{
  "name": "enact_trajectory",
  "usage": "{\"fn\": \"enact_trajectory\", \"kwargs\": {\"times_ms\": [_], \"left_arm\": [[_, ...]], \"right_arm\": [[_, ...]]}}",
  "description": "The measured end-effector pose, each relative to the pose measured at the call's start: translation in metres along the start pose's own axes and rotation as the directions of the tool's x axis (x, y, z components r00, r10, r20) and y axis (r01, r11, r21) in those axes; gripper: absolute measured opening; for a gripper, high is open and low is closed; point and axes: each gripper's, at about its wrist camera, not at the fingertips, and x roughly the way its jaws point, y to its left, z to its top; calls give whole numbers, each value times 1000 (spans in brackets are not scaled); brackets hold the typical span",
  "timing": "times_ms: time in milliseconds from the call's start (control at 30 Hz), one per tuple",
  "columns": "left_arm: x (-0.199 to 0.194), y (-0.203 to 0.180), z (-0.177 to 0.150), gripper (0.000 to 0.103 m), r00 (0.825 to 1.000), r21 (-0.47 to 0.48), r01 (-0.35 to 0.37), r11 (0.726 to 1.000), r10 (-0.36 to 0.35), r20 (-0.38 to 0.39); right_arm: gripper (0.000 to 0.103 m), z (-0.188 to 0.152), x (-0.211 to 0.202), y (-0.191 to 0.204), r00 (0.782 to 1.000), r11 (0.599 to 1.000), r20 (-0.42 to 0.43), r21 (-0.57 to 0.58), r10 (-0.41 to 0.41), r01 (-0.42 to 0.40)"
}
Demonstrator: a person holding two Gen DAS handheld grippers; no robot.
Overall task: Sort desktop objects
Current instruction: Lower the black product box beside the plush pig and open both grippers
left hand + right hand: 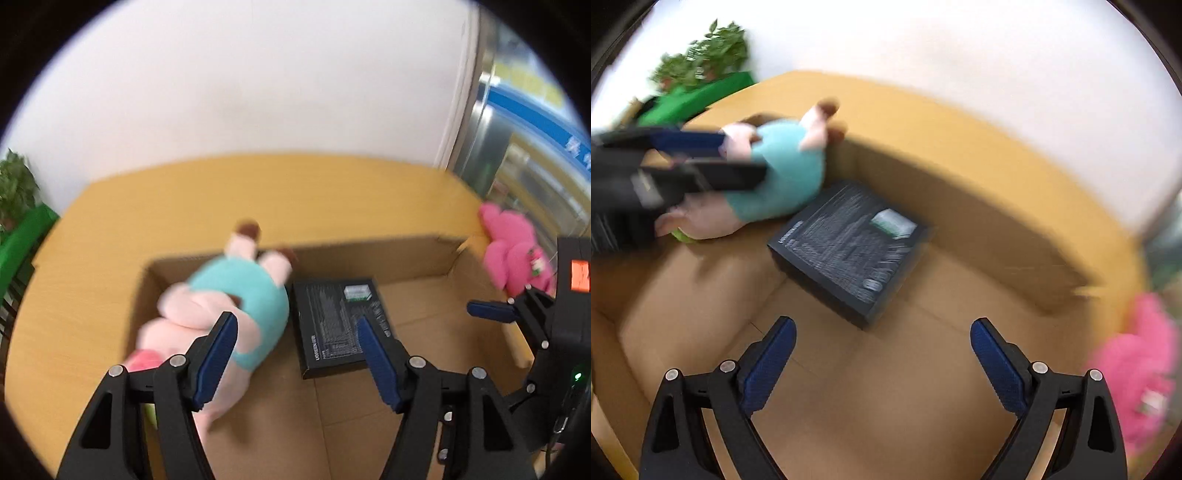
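Observation:
An open cardboard box (406,254) (960,206) sits on a wooden table. Inside lie a pink plush pig in a teal dress (236,306) (783,173) at the left and a black product box (340,325) (849,247) in the middle. A pink plush toy (513,251) (1141,365) lies on the table outside the box's right side. My left gripper (295,332) is open just above the pig and the black box, holding nothing. My right gripper (882,332) is open and empty over the bare box floor; it shows at the right in the left wrist view (491,310).
The wooden table (258,184) (960,122) meets a white wall at the back. A green stand with a leafy plant (18,206) (701,74) is off the table's left end. A glass partition (524,129) stands at the right.

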Motion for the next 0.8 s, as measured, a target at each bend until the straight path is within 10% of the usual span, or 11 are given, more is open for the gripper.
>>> {"fn": "enact_trajectory", "kwargs": {"times_ms": [167,333,433,533,567,667,800], "left_arm": [[-114,-12,-18,82,966,30,-55,998,45,254],[-173,-33,-54,80,940,62,-38,997,15,340],[-171,-51,-64,9,953,48,11,999,-25,303],[-182,-47,-77,2,958,38,24,999,-34,283],[-185,-50,-82,9,954,43,33,999,-44,296],[-198,-55,-95,89,945,31,32,999,-40,325],[-208,-58,-110,90,933,28,25,999,-33,357]], "right_arm": [[103,-30,-118,18,977,984,213,175,-13,-25],[102,-36,-171,70,953,983,288,179,-98,47],[62,-57,-197,98,936,982,336,182,-105,45],[59,-70,-203,113,943,981,320,193,-88,26],[73,-75,-207,120,943,981,320,191,-89,28],[103,-87,-227,138,926,983,356,176,-121,61],[103,-99,-245,155,905,980,386,145,-181,134]]}}
